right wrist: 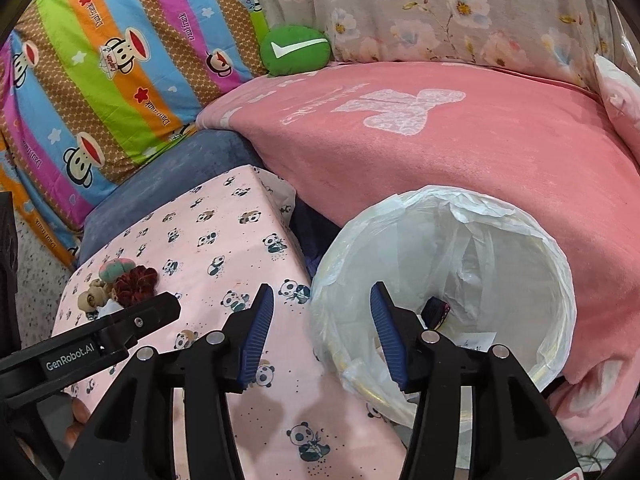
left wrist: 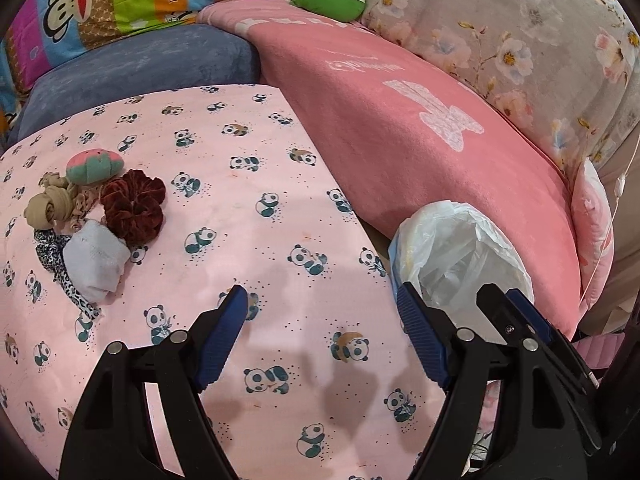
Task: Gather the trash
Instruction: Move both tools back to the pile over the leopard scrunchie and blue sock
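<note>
I have the left gripper [left wrist: 320,304] over the panda-print sheet [left wrist: 256,184], jaws spread wide with nothing between them. The trash is a small heap at the sheet's far left: a dark red scrunchie [left wrist: 134,206], a white wad [left wrist: 96,260], a pink and green ball [left wrist: 94,166], tan knotted cloth [left wrist: 44,208] and a leopard-print strip [left wrist: 64,276]. The heap's long axis runs from the ball near the back toward me; the strip trails out along that line toward the near left edge.

Between my left jaws and the heap the sheet lies bare and flat. Its back edge meets a blue cushion [left wrist: 132,68], and its right edge drops off beside the bin.

My right gripper [right wrist: 322,300] hangs above the near rim of the bin [right wrist: 552,248], jaws parted and empty. The bin is lined with a clear bag, mouth facing up, and a small dark item [right wrist: 436,312] lies inside. It stands just beside the sheet's right edge, against a pink blanket [right wrist: 460,152]. Behind sit a striped monkey-print quilt [right wrist: 104,72], a green cushion [right wrist: 296,52] and floral bedding [right wrist: 460,12].
</note>
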The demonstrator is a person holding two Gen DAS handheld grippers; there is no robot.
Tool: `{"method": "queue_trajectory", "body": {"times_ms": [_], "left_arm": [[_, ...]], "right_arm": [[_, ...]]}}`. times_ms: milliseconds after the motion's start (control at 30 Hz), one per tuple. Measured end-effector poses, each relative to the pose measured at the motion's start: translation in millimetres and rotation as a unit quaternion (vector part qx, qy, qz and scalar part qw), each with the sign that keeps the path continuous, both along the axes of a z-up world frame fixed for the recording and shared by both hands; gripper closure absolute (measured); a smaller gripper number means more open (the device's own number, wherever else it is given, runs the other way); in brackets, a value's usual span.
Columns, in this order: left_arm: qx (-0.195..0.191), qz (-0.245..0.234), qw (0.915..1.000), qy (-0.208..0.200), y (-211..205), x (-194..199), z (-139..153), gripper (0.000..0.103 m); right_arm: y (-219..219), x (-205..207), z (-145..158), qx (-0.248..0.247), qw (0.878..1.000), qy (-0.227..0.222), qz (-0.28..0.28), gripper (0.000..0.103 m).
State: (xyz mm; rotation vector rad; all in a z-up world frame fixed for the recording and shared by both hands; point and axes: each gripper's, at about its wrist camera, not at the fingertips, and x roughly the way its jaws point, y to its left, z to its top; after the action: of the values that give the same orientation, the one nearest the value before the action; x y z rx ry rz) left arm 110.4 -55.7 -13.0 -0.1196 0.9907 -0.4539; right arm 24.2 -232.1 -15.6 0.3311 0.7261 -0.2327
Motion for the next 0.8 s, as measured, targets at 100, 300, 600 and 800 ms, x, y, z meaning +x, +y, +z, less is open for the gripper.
{"method": "queue_trajectory", "body": {"times_ms": [100,300,600,800], "left_arm": [[-0.002,0.012,0.9999,0.001,14.0,2.1,-1.1,0.030],[-0.005,0.037,0.9993,0.004,43.7,5.3,-3.2,0.030],[-0.014,0.084,0.9962,0.013,94.6,11.6,-10.3,0.030],[-0.018,0.124,0.9917,0.027,136.4,18.1,-22.1,0.030]], "right_arm": [[12.8,5.2,0.0,-0.003,1.000,0.003,0.013,0.053],[40.0,16.3,-0.6,-0.009,0.999,0.008,0.041,0.053],[88.4,32.6,-2.5,-0.023,0.996,0.017,0.089,0.051],[125.9,44.5,-6.0,-0.032,0.991,0.025,0.124,0.050]]}}
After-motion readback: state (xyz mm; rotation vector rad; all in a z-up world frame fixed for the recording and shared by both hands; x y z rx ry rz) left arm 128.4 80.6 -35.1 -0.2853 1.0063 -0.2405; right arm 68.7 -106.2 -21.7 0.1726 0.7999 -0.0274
